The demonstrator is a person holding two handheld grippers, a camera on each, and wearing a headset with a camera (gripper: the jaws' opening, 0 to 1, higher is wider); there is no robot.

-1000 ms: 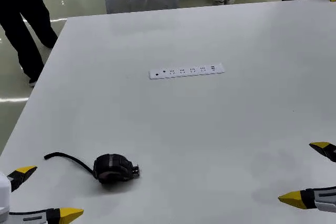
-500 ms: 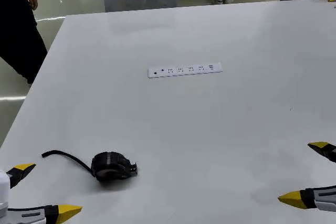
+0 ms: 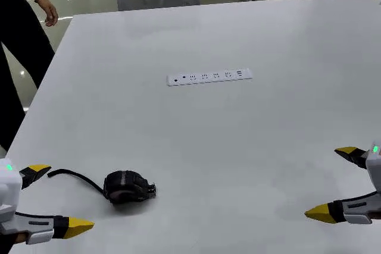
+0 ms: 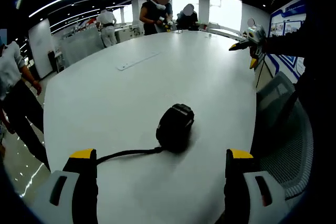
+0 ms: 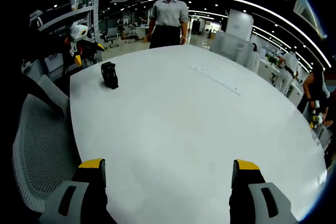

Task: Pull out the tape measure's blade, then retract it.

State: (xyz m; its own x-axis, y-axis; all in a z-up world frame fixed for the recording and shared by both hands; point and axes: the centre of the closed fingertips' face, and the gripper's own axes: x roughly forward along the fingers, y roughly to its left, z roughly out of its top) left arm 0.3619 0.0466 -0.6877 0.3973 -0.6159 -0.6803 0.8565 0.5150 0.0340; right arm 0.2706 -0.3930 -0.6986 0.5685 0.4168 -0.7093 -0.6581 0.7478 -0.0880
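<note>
Left tool (image 3: pixel 66 197) and right tool (image 3: pixel 324 182) gape empty.

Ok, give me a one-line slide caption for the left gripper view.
Open left gripper faces a black tape measure on the white workbench, its strap trailing toward the jaws.

I can read no lettering or number here: any label on the tape measure (image 3: pixel 127 187) is too small, as are the power strip's (image 3: pixel 209 77) marks.
</note>
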